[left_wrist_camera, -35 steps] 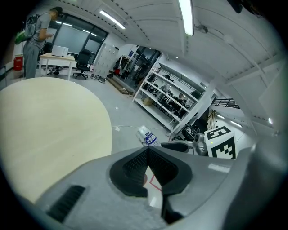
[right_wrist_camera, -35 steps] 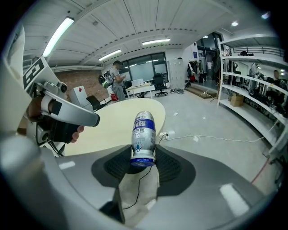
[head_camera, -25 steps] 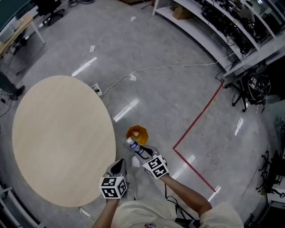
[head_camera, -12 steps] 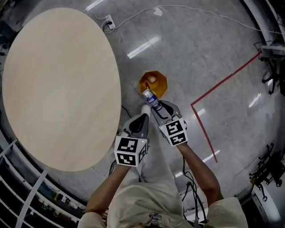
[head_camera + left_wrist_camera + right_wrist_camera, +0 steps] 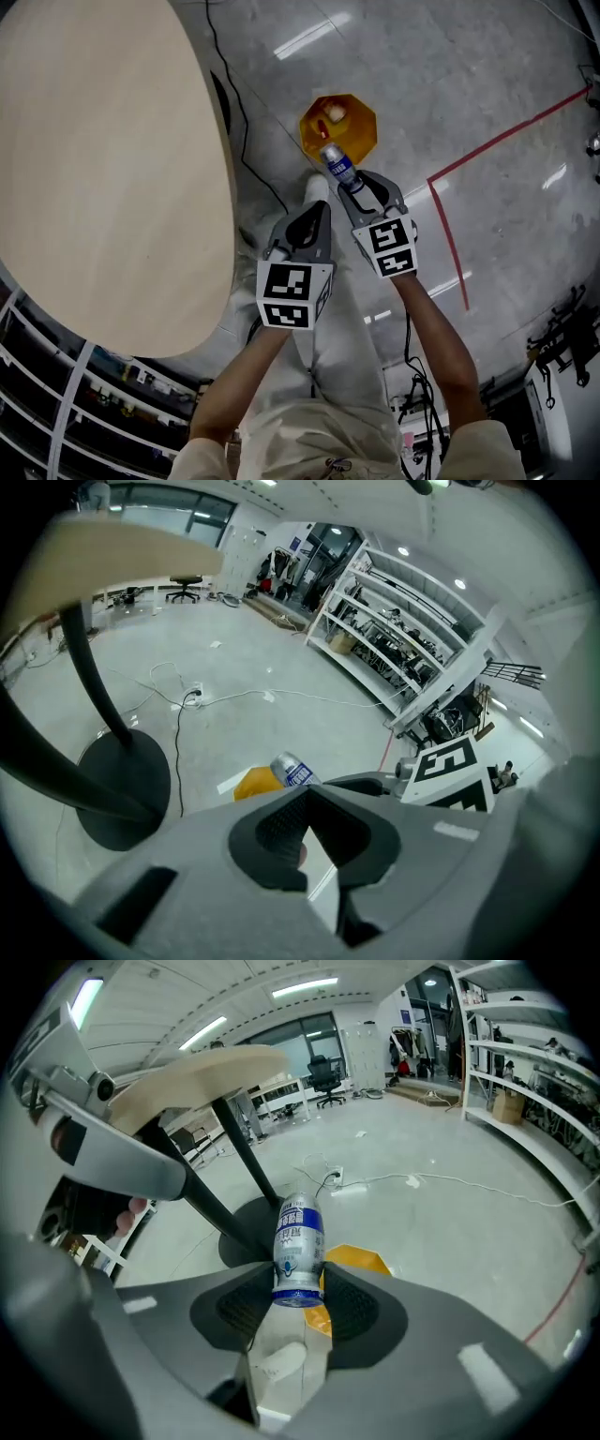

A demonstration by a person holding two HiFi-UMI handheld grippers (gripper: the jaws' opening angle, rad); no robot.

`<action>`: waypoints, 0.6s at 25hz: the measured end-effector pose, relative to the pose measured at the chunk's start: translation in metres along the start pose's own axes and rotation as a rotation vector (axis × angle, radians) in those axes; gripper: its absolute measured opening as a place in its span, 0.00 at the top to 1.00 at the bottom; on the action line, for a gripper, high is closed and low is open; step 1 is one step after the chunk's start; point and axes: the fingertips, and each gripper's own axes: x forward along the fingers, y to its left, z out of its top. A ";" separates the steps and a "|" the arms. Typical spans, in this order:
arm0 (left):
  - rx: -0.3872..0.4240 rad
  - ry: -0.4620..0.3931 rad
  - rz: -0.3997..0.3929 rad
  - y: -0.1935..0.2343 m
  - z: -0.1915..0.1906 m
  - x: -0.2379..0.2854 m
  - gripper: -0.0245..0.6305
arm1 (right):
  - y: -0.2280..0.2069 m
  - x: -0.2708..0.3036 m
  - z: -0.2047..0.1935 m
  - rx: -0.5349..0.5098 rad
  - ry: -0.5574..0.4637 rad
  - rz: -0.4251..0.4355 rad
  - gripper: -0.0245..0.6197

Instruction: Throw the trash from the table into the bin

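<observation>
Head view shows the task near its end, as I judge it: the part of the counter (image 5: 112, 169) that can be seen carries no trash, and the last piece, a small bottle (image 5: 337, 166) with a blue and white label, is held in the right tongs (image 5: 361, 184) just at the near edge of the orange bin (image 5: 367, 127) on the floor. Right gripper view shows the pads pressing on the lower end of the bottle (image 5: 298, 1241) from both sides, with the bin (image 5: 361, 1260) directly behind it. What is left is to bring the bottle over the opening and let it go. Inside the bin lies already one pale object with a red spot; I cannot tell what it is. Left tongs (image 5: 314, 211) are closed tip to tip with nothing between them.
</observation>
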 end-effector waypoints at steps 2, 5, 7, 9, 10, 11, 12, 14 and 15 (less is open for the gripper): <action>-0.006 0.005 0.016 0.013 -0.012 0.021 0.96 | -0.008 0.019 -0.015 -0.006 0.020 0.000 0.69; -0.007 0.009 0.033 0.030 -0.027 0.053 0.96 | -0.022 0.049 -0.037 -0.007 0.055 -0.002 0.69; -0.008 0.012 0.047 0.043 -0.035 0.073 0.96 | -0.028 0.067 -0.049 -0.001 0.075 -0.002 0.69; -0.013 0.022 0.068 0.058 -0.046 0.094 0.96 | -0.032 0.085 -0.060 0.004 0.088 0.001 0.69; -0.020 0.029 0.079 0.066 -0.051 0.104 0.96 | -0.035 0.094 -0.064 0.007 0.094 0.002 0.69; -0.029 0.032 0.087 0.073 -0.055 0.114 0.96 | -0.039 0.103 -0.068 0.009 0.098 0.001 0.69; -0.036 0.031 0.093 0.080 -0.058 0.124 0.96 | -0.044 0.112 -0.071 0.010 0.103 -0.004 0.69; -0.037 0.030 0.108 0.093 -0.064 0.140 0.96 | -0.054 0.131 -0.078 0.010 0.111 -0.021 0.69; -0.038 0.031 0.115 0.099 -0.068 0.147 0.96 | -0.057 0.140 -0.082 0.013 0.116 -0.028 0.69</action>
